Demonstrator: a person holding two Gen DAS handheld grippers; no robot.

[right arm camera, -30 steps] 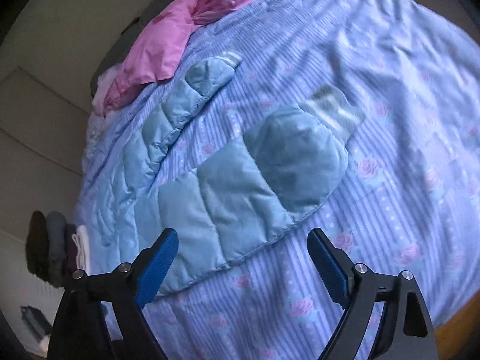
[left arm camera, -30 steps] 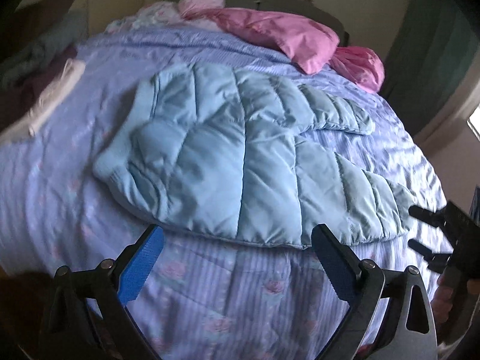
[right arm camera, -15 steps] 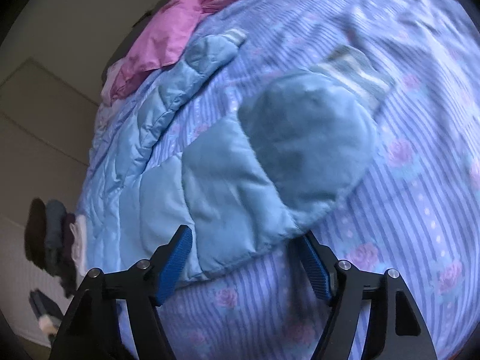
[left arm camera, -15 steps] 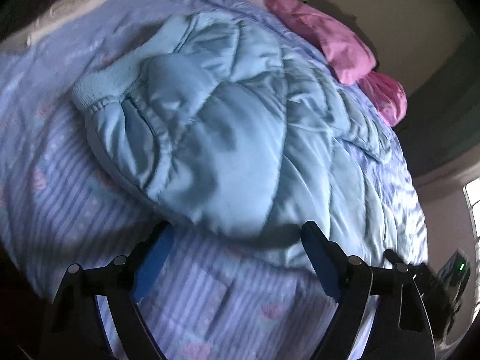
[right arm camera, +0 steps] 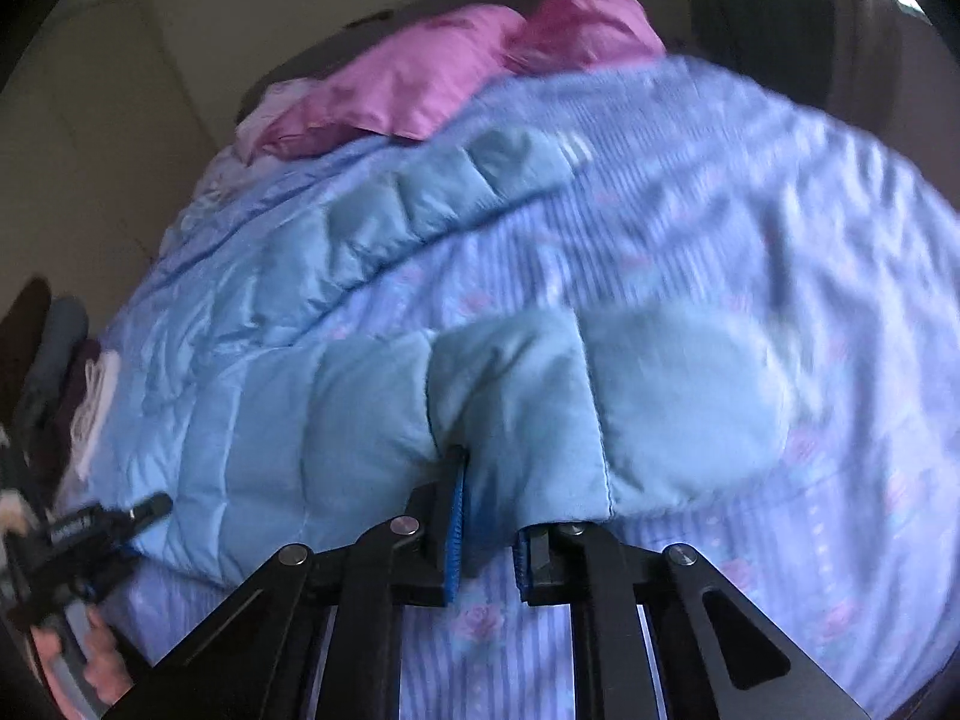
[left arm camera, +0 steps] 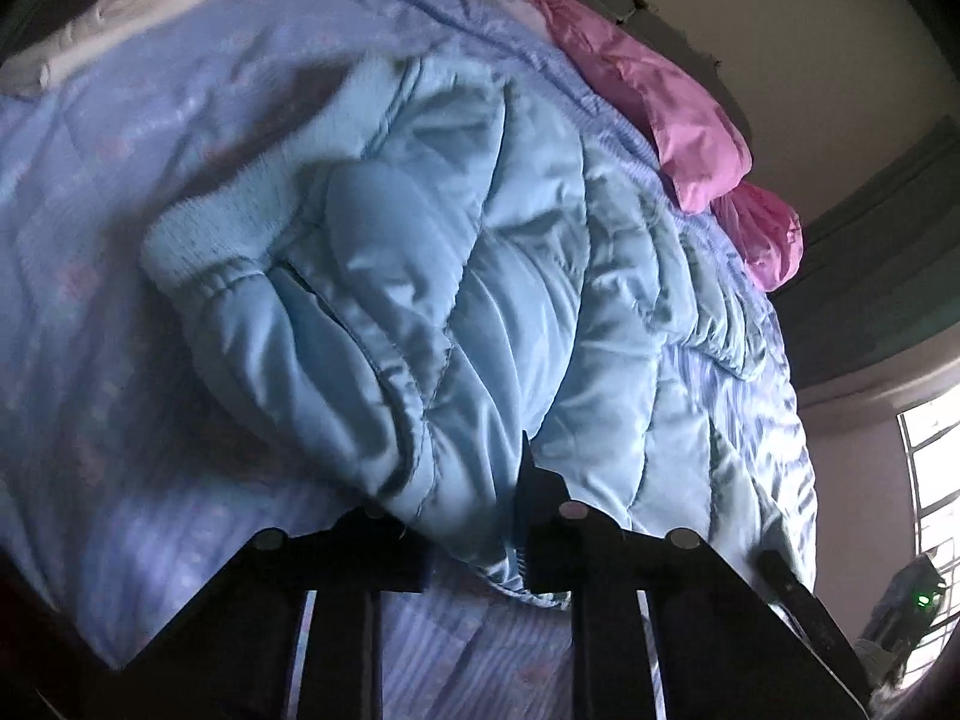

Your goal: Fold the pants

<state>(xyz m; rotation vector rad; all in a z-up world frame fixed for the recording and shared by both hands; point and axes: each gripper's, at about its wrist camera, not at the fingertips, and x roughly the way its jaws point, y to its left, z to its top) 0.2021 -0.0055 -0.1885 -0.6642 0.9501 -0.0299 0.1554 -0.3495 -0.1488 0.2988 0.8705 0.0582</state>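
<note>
The quilted light-blue pants point(left arm camera: 480, 276) lay spread flat on the bed point(left arm camera: 90, 312), over its lilac striped cover. Their long axis ran across both views, from the ribbed waistband point(left arm camera: 210, 234) on the left-hand side to the 2 leg ends on the right-hand side. The near leg point(right arm camera: 678, 396) stretched along the bed edge closest to the person. The far leg point(right arm camera: 420, 198) angled away from it toward the pink pillows point(right arm camera: 432, 78), and a wedge of bare cover showed between the 2 legs.

The left tongs point(left arm camera: 474, 540) were clamped on the near edge of the pants just below the waistband, with padded fabric bunched between the narrowed fingers. The right tongs point(right arm camera: 489, 534) had likewise closed on the near leg's lower edge, fabric pinched between the blue pads point(right arm camera: 455, 534). Both grips sat on the same long edge, the left nearer the waist and the right nearer the cuffs.

Judged from this, the coming fold would turn on carrying that gripped edge away from the person, across the wedge and onto the far leg. The 2 tongs would need to travel together, perpendicular to the long axis, or the thick padding could twist or slip free.

Beyond the waistband, a folded white cloth point(left arm camera: 120, 18) lay near the bed's far corner.
</note>
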